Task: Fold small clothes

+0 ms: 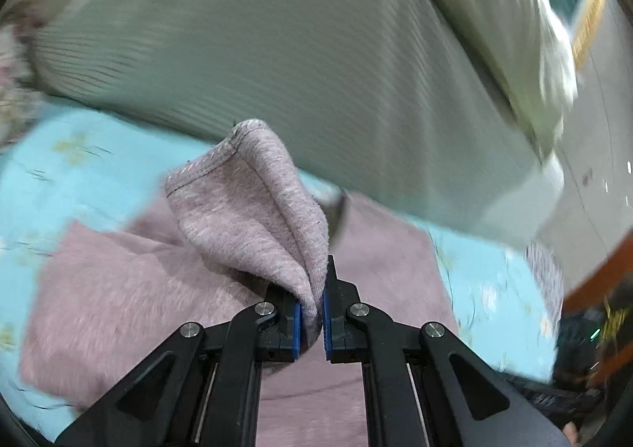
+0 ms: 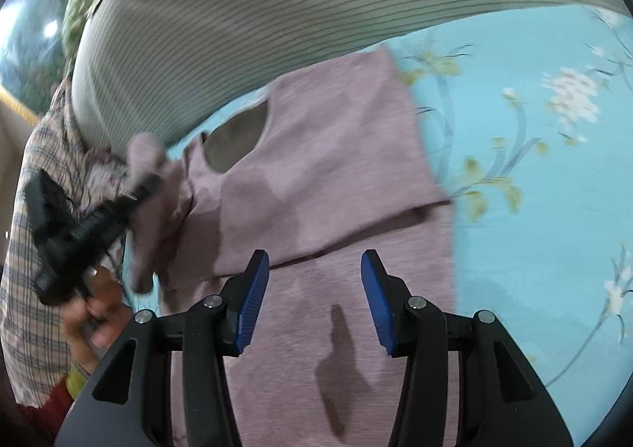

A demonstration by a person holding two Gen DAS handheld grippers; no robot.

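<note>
My left tongs are clamped on a bunched corner of the mauve knit top, the stitched hem standing up above the blue pads, so the cloth can be carried over as a fold. From the right wrist view the same tongs show at the left edge, blurred, with the person's hand on the grip and a checked sleeve behind. My right tongs stand apart with nothing between them, hovering over the lower body of the top; I judge they are there to pin or smooth the fabric while the other side comes across. The garment lies spread on the bed, on a light blue floral sheet, its neckline toward a grey striped pillow, and one side already lies folded over the middle. An olive-patterned bundle lies beyond the pillow. The fold looks partly made; a slack pinch could drop the corner.
</note>
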